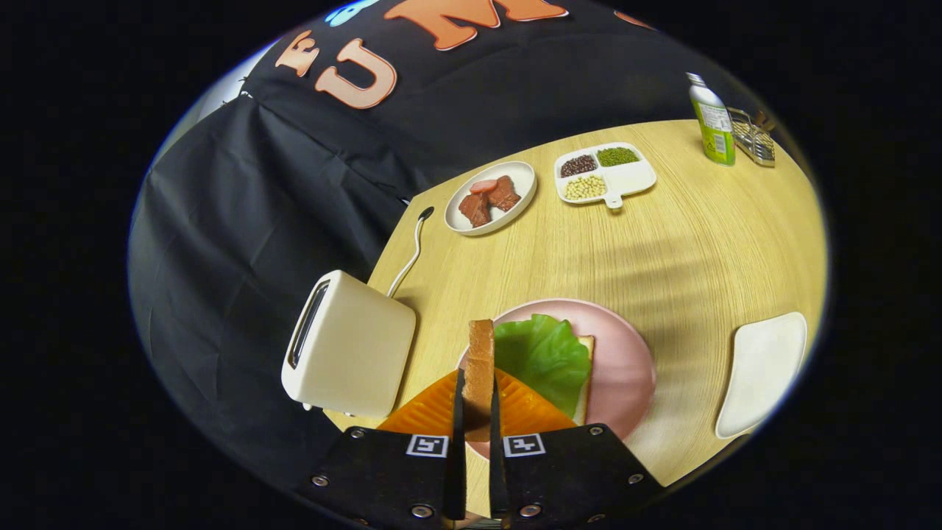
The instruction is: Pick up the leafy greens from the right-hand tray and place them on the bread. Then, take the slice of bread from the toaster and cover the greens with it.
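We've got the gripper (477, 412) clamped on the slice of bread (480, 368), held on edge so it can tip flat. Just ahead of the fingers, slightly right, the leafy greens (543, 355) already lie on the bottom bread (586, 368) on the pink plate (625, 368). Left of us, the toaster (346, 346); we judge only the covering remains.

Pretty bright, even light from overhead, soft streaky shadows across the table (662, 250). Heavy fisheye bending near the edges, center's sharp, no real glare.
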Tool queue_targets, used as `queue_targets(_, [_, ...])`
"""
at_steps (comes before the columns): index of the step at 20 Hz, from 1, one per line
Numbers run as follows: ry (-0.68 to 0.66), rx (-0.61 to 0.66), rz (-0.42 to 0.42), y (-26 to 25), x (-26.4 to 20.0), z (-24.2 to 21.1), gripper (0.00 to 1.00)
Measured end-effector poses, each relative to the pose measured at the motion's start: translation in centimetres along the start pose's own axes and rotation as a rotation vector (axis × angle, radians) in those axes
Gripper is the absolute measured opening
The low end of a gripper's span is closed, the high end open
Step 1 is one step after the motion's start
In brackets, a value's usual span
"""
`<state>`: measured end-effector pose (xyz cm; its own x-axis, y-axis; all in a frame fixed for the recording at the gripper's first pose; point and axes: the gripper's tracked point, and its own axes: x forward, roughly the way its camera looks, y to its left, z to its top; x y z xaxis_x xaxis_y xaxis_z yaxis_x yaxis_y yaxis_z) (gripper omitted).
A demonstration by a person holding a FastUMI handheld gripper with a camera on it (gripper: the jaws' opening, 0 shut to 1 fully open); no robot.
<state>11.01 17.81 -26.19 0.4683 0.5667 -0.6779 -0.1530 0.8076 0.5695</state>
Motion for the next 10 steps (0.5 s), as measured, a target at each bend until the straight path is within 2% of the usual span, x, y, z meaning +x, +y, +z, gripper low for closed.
queue_targets(7, [-0.001,-0.044,-0.054,-2.5,0.5,-0.8,0.15])
queue_targets(9, [-0.006,-0.065,-0.092,-3.8,0.7,-0.9,0.22])
queue_targets(10, [-0.008,-0.073,-0.109,-4.2,0.7,-1.0,0.29])
